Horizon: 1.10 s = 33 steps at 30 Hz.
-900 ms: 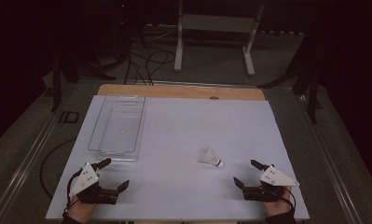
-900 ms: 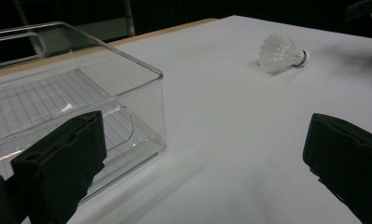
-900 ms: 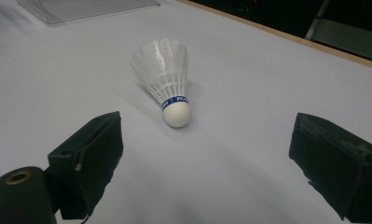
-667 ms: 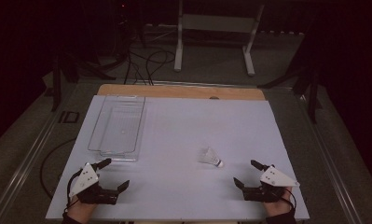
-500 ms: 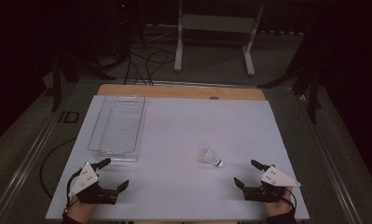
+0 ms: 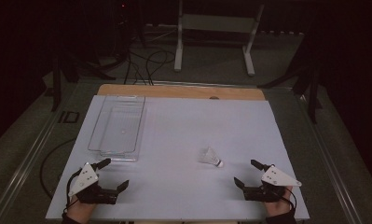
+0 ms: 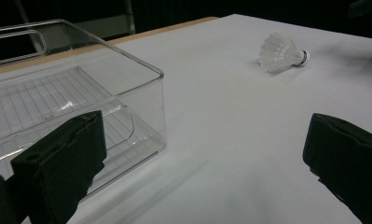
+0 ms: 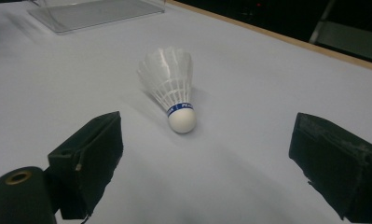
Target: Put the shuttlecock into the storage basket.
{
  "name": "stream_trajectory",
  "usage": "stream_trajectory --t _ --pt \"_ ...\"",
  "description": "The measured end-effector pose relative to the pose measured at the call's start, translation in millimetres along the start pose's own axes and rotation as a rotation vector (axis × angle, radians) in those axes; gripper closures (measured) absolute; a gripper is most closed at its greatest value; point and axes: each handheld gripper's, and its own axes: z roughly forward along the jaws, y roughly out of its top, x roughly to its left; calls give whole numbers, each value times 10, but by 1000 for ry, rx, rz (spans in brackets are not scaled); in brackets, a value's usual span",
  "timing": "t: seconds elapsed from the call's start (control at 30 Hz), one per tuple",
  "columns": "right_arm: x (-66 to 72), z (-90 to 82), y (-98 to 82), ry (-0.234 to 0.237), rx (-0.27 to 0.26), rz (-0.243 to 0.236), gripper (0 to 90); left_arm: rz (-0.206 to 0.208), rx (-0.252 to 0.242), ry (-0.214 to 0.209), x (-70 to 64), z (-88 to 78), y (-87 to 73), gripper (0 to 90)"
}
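Nothing had moved since the earlier frames: both the left gripper point(image 6: 114, 174) and right gripper point(image 6: 246, 172) rested released near the table's point(image 6: 183, 121) front edge, hands partly cut off, shuttlecock point(image 6: 210, 157) lying before the right one, bin point(image 6: 116, 128) far-left.
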Motion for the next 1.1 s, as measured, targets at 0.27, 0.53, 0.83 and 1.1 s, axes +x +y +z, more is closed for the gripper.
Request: stream_trajectory --t 0.27,0.53,0.83,1.1 --pt "8 7 -6 -19 8 -9 97 9 8 -5 -10 1 39 2" --pt "-5 -1 10 -28 -4 8 97 15 37 -36 -9 0 137 2" --pt "-6 1 16 -28 1 4 97 39 110 -107 -18 7 317 2" --pt "-6 9 14 -24 5 9 98 39 159 -144 -1 11 485 2"
